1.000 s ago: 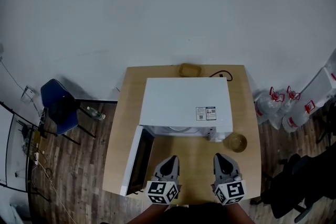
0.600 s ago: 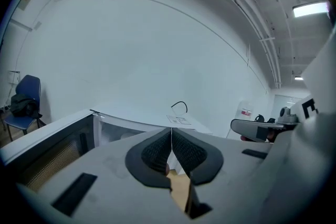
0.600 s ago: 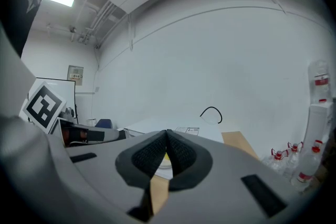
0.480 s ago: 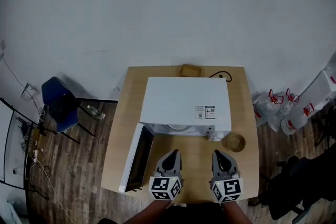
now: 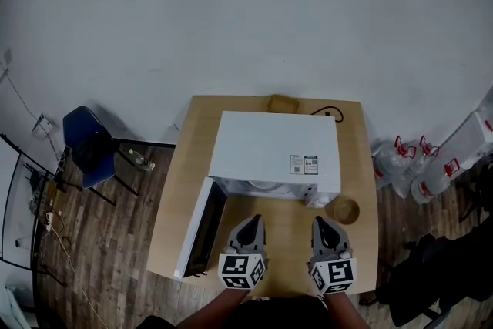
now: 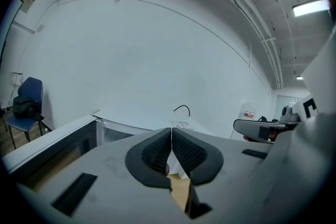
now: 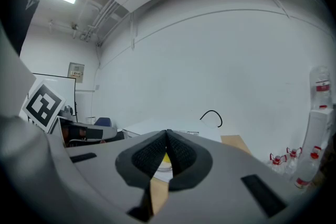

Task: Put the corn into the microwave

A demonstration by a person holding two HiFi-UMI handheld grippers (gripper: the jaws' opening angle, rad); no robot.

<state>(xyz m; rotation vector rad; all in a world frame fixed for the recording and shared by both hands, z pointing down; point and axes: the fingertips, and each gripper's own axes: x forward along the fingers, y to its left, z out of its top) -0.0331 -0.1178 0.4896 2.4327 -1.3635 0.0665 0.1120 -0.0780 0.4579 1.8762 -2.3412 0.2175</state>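
Light wooden bench (image 5: 286,254): bare strip open between the white box microwave (image 5: 276,150) and the near edge. Its door (image 5: 202,231) stands open at left. My left tongs (image 5: 250,221) and right tongs (image 5: 322,223) are both pressed together, empty. Yellow corn (image 7: 166,158): only the right gripper view shows it, apparently inside the microwave.

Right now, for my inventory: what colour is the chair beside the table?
The chair is blue; head view shows it best.

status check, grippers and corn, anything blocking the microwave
Both shut, empty: left gripper, right gripper. Yellow bit, likely the corn, shows just ahead of the right gripper, seemingly inside the microwave. Its door open at left, nothing blocking.
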